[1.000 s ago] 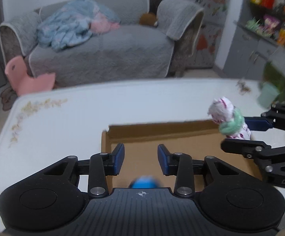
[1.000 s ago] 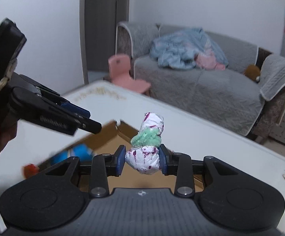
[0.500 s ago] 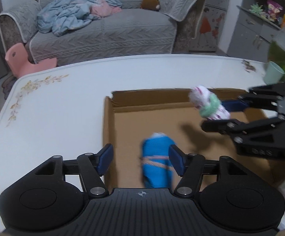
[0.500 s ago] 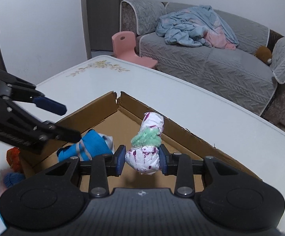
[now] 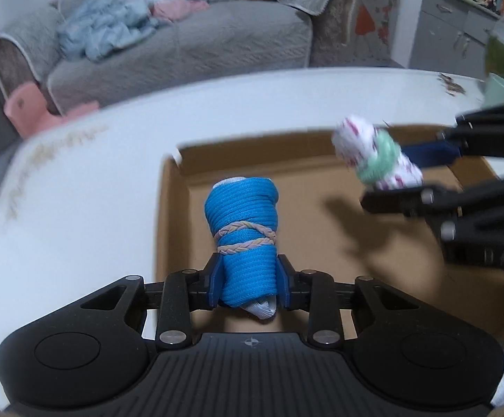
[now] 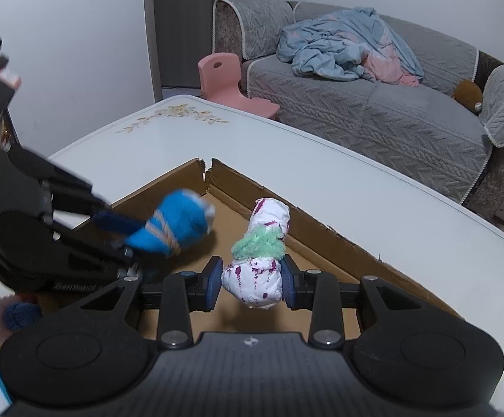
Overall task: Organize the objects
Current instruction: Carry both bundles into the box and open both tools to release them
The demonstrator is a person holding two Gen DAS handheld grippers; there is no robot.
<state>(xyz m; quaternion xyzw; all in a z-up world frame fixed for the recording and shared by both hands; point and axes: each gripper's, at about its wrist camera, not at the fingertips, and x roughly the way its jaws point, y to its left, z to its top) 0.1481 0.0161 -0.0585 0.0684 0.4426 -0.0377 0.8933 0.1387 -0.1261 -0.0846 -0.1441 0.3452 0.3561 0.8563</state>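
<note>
Left gripper (image 5: 248, 285) has its fingers closed onto the lower end of a blue rolled sock bundle (image 5: 243, 229), w/ a braided elastic band (image 5: 245, 238) wrapped twice round its middle. The bundle stands up out of the grip, held above the left part of the shallow cardboard tray (image 5: 321, 229) on the white worktop (image 5: 78, 180).

Right gripper (image 6: 252, 283) is likewise closed on the bottom of a white roll w/ purple print (image 6: 255, 274), cinched by a fuzzy green scrunchie (image 6: 258, 243); it hangs over the tray interior, nr the far corner (image 6: 205, 170).

Handling, as a judgement: both are soft knit/cloth rolls, light, squashy, not fragile, not slippery. The fabric gives under the pads, so a grip at one end lets the free end flop or tilt. Better hold is prob. across the banded middle, where the roll is tightest and stiffest. The bands keep them from unrolling; avoid snagging them. Dropping from low height shouldn't hurt either, but round shape means they may roll inside the tray.

More yarn-like items (image 6: 18, 314) lie outside the tray at lower left of the right view; too blurred to name.
</note>
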